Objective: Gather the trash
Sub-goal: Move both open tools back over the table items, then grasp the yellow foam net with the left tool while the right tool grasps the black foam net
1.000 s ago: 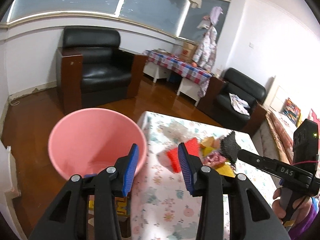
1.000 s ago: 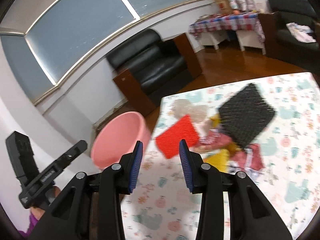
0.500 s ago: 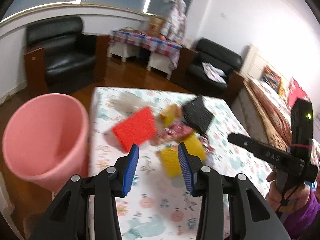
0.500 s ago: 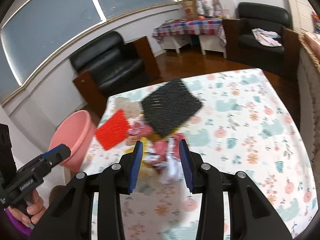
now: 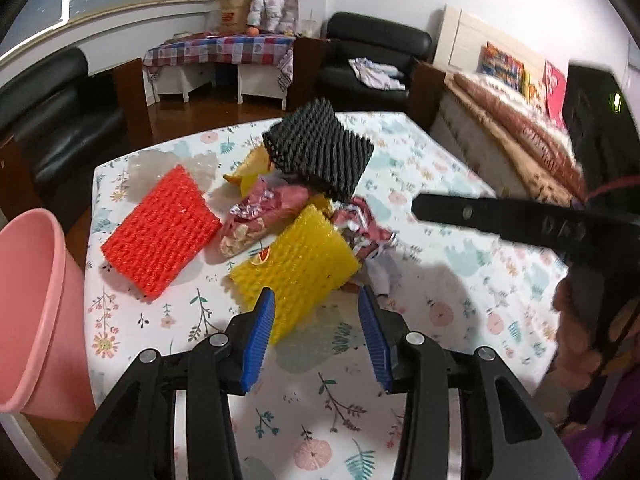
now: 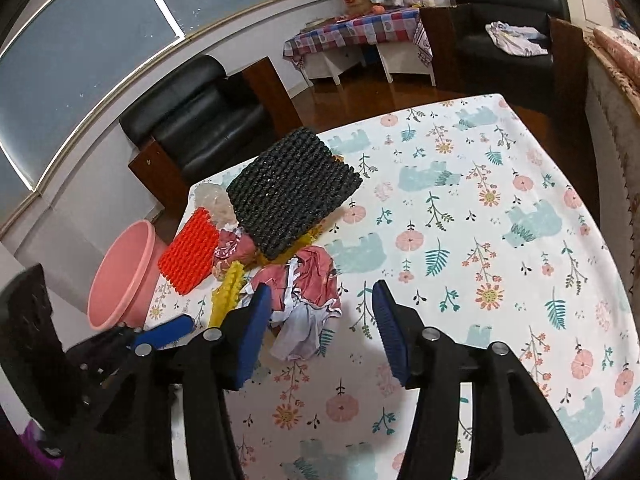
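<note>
A pile of trash lies on the floral table: a red foam net, a yellow foam net, a black foam net, crumpled red wrappers and white paper. My left gripper is open and empty, its jaws around the near corner of the yellow net. My right gripper is open and empty, just before the crumpled wrappers. A pink bin stands beside the table's left edge.
The floral tablecloth stretches to the right of the pile. Black armchairs and a side table with a checked cloth stand behind on the wooden floor. A bed lies at the right.
Both grippers have swung from the bin side toward the trash pile and come closer to it. The left now brackets the yellow net; the right faces the wrappers. Both have stayed open.
</note>
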Action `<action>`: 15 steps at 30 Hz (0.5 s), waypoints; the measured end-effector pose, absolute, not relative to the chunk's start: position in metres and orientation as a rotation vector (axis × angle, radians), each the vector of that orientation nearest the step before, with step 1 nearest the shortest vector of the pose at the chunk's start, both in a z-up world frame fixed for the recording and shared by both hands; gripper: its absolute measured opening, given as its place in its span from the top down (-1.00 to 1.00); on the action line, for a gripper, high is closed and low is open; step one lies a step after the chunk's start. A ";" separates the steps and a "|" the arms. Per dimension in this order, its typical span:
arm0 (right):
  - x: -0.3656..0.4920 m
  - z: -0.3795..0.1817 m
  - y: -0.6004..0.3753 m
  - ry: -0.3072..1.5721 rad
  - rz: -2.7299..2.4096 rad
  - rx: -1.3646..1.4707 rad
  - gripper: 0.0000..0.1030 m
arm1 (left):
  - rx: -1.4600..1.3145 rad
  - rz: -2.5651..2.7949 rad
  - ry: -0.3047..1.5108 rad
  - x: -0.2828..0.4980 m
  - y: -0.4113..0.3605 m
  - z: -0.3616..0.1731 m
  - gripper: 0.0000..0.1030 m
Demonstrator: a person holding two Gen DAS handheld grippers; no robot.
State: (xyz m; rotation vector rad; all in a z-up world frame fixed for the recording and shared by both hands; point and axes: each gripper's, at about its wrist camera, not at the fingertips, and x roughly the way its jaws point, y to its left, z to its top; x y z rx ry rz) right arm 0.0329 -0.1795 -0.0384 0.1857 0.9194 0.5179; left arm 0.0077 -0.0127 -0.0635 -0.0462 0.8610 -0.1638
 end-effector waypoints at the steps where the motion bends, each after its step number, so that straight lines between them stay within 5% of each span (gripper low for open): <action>1: 0.035 -0.039 -0.178 0.922 0.523 0.195 -0.06 | -0.030 -0.158 0.863 0.009 -0.015 -0.066 0.17; 5: 0.044 -0.039 -0.169 0.931 0.541 0.212 -0.06 | 0.024 -0.103 0.856 0.014 -0.014 -0.074 0.17; 10: 0.066 -0.040 -0.165 0.944 0.546 0.308 -0.06 | -0.045 -0.106 0.863 0.015 0.000 -0.075 0.85; 15: 0.088 -0.049 -0.160 0.983 0.539 0.401 -0.06 | -0.071 -0.100 0.840 0.009 0.009 -0.070 0.93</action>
